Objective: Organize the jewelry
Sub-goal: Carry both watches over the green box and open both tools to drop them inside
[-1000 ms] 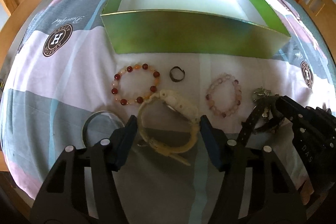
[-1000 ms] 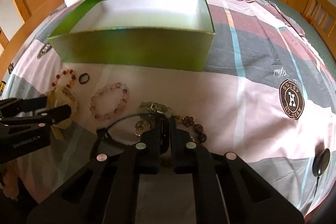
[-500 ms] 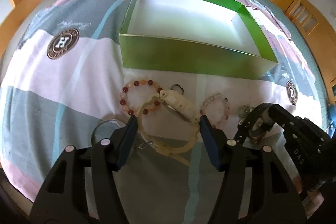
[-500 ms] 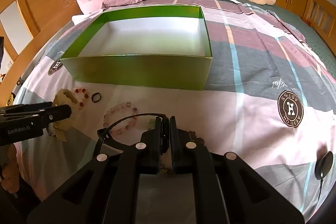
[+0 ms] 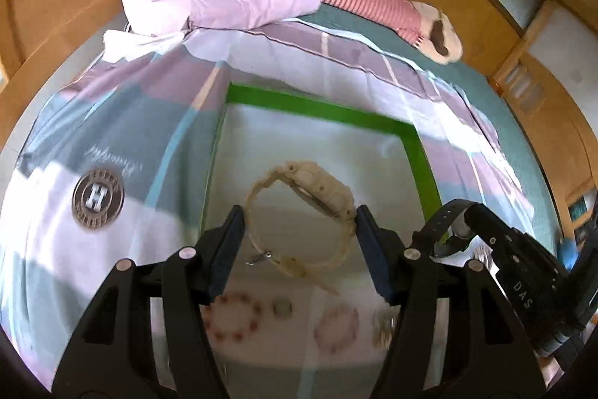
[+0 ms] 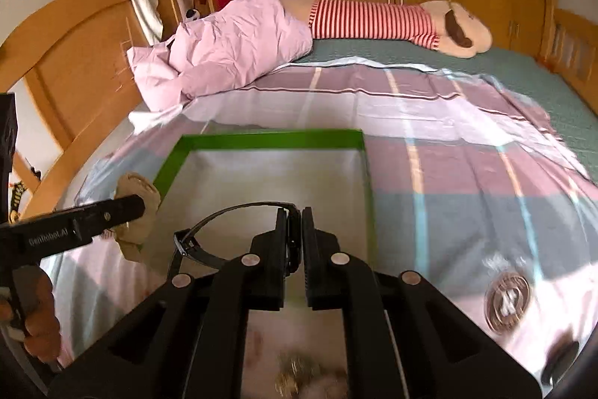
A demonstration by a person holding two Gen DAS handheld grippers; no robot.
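My left gripper [image 5: 299, 225] is shut on a cream watch [image 5: 321, 191], its pads pressing the strap on one side and the case on the other. The watch hangs over the white floor of the green box [image 5: 317, 107]. My right gripper [image 6: 294, 223] is shut on the strap of a black watch [image 6: 224, 212], also above the green box [image 6: 269, 139]. In the left wrist view the black watch [image 5: 444, 223] and right gripper [image 5: 482, 215] sit at the right. The right wrist view shows the left gripper [image 6: 112, 208] with the cream watch [image 6: 140, 191].
On the bedspread below lie a red bead bracelet [image 5: 233, 318], a dark ring [image 5: 282, 307], a pink bead bracelet [image 5: 336, 328] and a metallic piece [image 5: 383, 326]. A pink quilt [image 6: 231, 43] and a striped plush toy [image 6: 373, 19] lie beyond the box. A hand [image 6: 37, 335] holds the left gripper.
Both grippers rose off the bedspread with their watches and moved forward over the green box. The bracelets and ring stayed behind and now lie under the fingers.
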